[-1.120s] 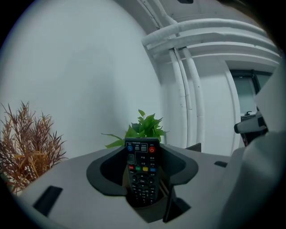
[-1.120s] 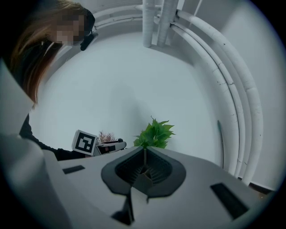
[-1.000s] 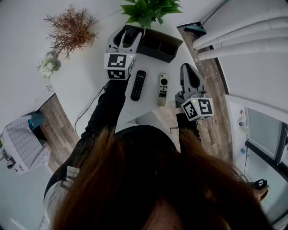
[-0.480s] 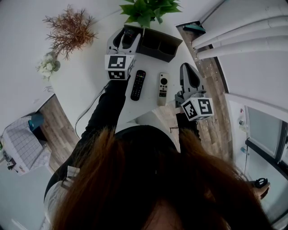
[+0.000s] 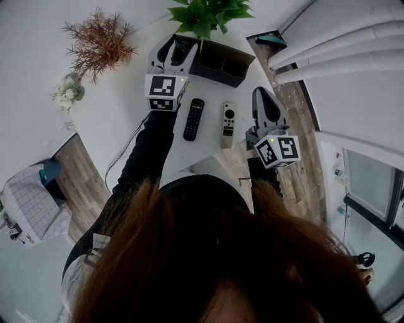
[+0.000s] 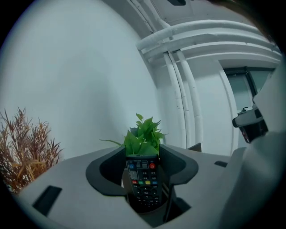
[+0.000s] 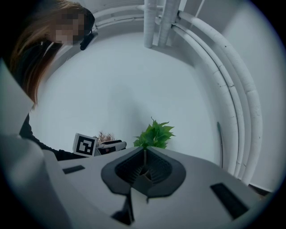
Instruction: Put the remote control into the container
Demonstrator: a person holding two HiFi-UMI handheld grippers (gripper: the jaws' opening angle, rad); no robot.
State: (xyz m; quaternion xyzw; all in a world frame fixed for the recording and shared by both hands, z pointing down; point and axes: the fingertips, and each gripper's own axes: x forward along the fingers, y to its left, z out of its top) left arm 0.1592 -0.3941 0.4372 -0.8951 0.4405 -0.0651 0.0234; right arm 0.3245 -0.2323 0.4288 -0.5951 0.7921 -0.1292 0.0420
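Left hand-held gripper is clamped on a black remote control, which stands between my jaws with its buttons towards the camera. From above, this grip sits at the left end of the dark container; I cannot tell whether the remote is inside it yet. On the white counter lie a second black remote and, just beside it, a pale remote. To their right, my right hand-held gripper is closed on nothing. A green plant stands behind the container.
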